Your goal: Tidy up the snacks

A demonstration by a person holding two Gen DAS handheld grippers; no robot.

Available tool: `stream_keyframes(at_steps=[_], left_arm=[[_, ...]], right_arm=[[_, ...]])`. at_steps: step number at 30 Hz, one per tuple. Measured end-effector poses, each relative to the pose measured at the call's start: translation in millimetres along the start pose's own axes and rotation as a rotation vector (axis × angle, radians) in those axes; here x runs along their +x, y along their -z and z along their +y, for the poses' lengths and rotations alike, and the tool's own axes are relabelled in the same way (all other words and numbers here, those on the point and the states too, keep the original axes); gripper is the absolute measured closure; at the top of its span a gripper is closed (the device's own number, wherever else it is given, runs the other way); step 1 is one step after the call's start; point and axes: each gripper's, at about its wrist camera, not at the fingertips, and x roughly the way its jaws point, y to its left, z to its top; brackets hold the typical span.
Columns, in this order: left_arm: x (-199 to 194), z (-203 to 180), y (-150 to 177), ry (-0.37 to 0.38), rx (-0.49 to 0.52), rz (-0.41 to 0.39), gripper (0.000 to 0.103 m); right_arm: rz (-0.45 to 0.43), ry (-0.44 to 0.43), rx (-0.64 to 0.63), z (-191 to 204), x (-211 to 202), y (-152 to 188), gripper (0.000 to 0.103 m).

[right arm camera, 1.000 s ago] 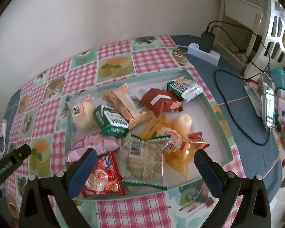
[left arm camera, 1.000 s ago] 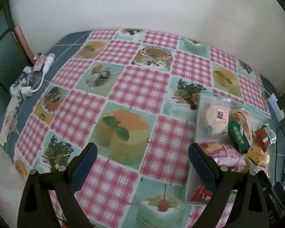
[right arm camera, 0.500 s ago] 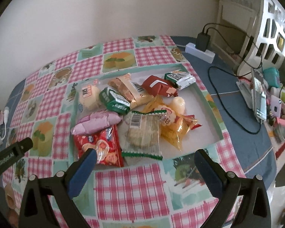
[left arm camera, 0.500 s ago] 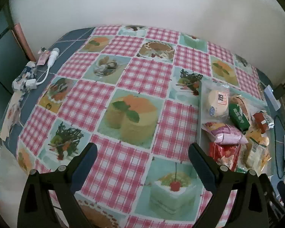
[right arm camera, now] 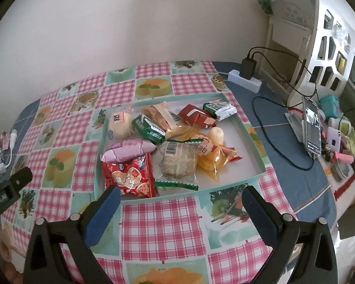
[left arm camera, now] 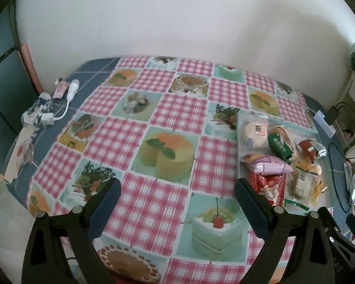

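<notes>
A shallow white tray (right arm camera: 246, 156) with a mint rim lies on the checked tablecloth and holds several snack packets. Among them are a red packet (right arm camera: 127, 177), a pink one (right arm camera: 130, 151), a green one (right arm camera: 149, 130), a round bun (right arm camera: 119, 124), a clear cracker pack (right arm camera: 177, 163) and a yellow chip bag (right arm camera: 213, 161). My right gripper (right arm camera: 179, 202) hangs open above the cloth just in front of the tray. My left gripper (left arm camera: 177, 196) is open too, over bare cloth, with the tray's snacks (left arm camera: 277, 156) to its right.
A power strip with a black charger (right arm camera: 246, 75) and cables sits behind the tray on the right. A phone on a stand (right arm camera: 311, 125) and small clutter crowd the right edge. A white cable and wrappers (left arm camera: 49, 108) lie at the table's left edge. A wall runs behind.
Both grippers have pulled back and up from the table. The tray and snacks look smaller and farther off in both views. Both stay open and hold nothing.
</notes>
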Motion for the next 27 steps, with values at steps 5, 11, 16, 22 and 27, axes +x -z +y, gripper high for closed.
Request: stream_keyframes(at_steps=[5, 11, 16, 22, 27], left_arm=[[-5.5, -2.5, -1.6, -0.013, 0.01, -0.026, 0.006], [-4.2, -6.2, -1.2, -0.016, 0.028, -0.014, 0.006], [-4.0, -4.8, -1.5, -0.018, 0.023, -0.007, 0.006], [-1.0, -2.3, -2.3, -0.016, 0.011, 0.013, 0.006], [-1.8, -5.2, -2.3, -0.01, 0.025, 0.008, 0.006]], right_arm=[[0.003, -0.005, -0.004, -0.2, 0.0, -0.7, 0.0], [0.009, -0.025, -0.014, 5.4, 1.0, -0.5, 0.0], [0.0, -0.027, -0.024, 8.2, -0.6, -1.0, 0.0], [-0.002, -0.024, -0.023, 8.6, -1.2, -1.1, 0.0], [-0.001, -0.025, -0.02, 8.0, -0.4, -1.8, 0.0]])
